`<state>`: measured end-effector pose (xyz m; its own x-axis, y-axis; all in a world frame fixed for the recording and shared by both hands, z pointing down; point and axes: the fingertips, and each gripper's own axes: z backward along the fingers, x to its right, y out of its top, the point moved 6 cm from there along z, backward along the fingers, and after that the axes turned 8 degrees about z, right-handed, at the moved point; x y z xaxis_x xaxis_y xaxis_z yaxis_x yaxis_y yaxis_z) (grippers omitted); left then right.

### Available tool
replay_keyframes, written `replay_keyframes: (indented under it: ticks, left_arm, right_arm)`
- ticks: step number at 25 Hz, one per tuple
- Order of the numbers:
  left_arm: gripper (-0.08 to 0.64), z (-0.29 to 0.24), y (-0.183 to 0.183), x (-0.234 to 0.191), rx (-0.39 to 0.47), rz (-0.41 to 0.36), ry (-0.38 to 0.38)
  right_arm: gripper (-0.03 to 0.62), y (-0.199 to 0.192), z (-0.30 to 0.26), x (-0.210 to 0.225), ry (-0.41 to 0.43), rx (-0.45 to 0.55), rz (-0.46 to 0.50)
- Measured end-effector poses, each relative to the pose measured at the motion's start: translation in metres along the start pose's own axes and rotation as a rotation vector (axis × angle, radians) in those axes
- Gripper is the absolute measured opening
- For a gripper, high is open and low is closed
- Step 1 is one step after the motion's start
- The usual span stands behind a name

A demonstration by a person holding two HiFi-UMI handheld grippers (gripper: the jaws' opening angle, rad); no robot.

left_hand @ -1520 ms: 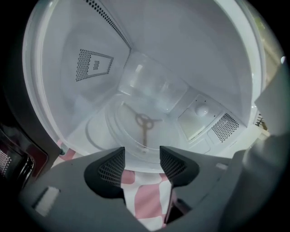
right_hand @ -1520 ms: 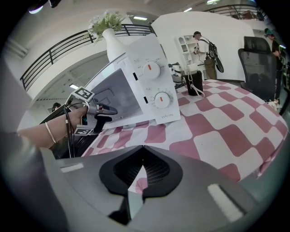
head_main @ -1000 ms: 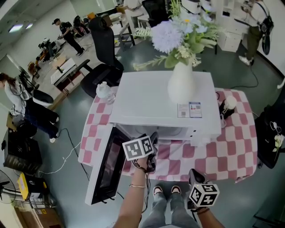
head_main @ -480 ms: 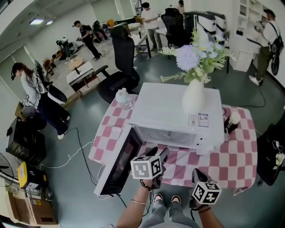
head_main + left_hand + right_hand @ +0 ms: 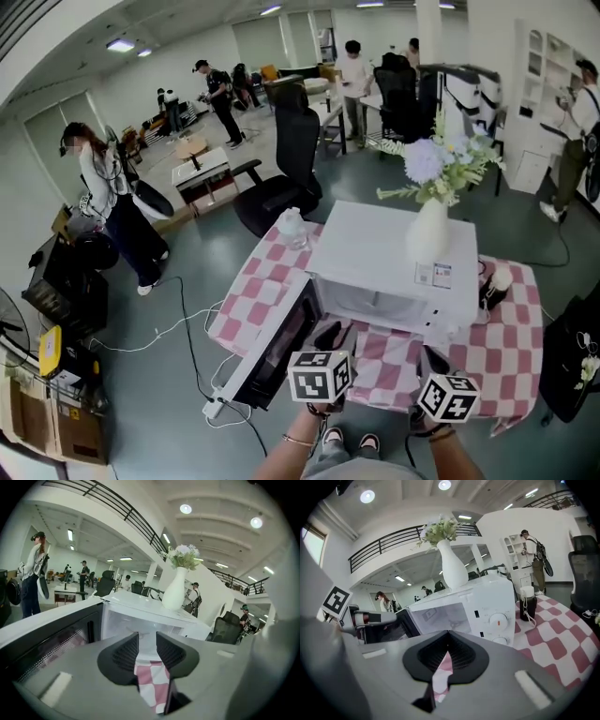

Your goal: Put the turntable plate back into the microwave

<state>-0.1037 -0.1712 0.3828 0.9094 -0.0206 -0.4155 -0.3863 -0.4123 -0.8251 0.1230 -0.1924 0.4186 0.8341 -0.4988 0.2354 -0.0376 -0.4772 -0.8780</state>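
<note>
- Now the left gripper (image 5: 147, 643) is half spread, just closing, empty; the right gripper (image 5: 446, 641) is pressed together, empty.
- No plate is seen; it is likely heavy, breakable glass, best gripped at its rim.

Your left gripper (image 5: 328, 336) is held up in front of the microwave (image 5: 389, 267), at its open mouth. Its jaws have just been closing and stand partly apart with nothing between them. Your right gripper (image 5: 431, 360) is just beside it, before the microwave's control side, jaws pressed together and empty. Both tilt slightly down toward the microwave.
</note>
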Motion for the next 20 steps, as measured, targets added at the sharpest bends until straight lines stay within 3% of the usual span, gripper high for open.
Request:
replay_keyframes:
  ticks: [9,15,20]
  left_arm:
    - [0.005,0.024,0.015,-0.008,0.115,-0.04,0.072]
    - [0.0,0.026,0.017,-0.003,0.162,-0.062,0.055]
    - [0.0,0.022,0.012,-0.004,0.149,-0.083,0.061]
  right_arm:
    - [0.011,0.037,0.019,-0.005,-0.011,0.1,0.059]
    - [0.011,0.049,0.024,-0.002,-0.038,0.174,0.082]
    - [0.011,0.052,0.026,0.001,-0.067,0.198,0.096]
